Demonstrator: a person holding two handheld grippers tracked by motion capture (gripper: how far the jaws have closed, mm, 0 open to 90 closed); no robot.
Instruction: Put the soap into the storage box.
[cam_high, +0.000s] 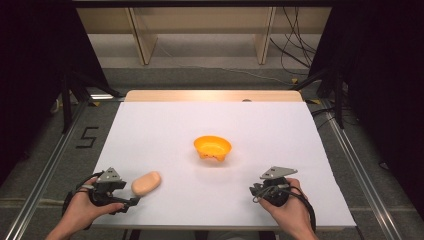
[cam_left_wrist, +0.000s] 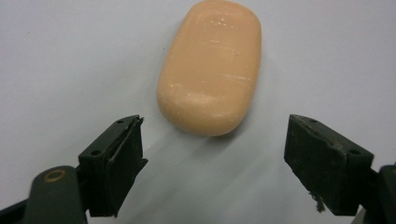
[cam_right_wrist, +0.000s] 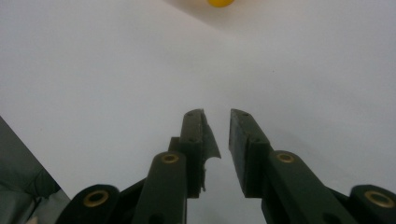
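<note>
Item: peach soap bar (cam_left_wrist: 210, 65), flat on white table (cam_high: 165, 125), near left front edge, well apart from orange bowl (cam_high: 212, 147).
Left tool (cam_left_wrist: 212, 144): jaws wide, empty, soap just ahead, untouched.
Right tool (cam_right_wrist: 217, 126): jaws nearly together, empty, idle.
Status: grasp not yet made; pickup and likely transfer to bowl outstanding.

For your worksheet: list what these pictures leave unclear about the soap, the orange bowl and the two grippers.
- Orange bowl: cut by the right gripper view's top edge; its inside is too small in the high view.
- Soap: underside hidden against the table.
- Right gripper: fingers hidden behind its body in the high view.
</note>
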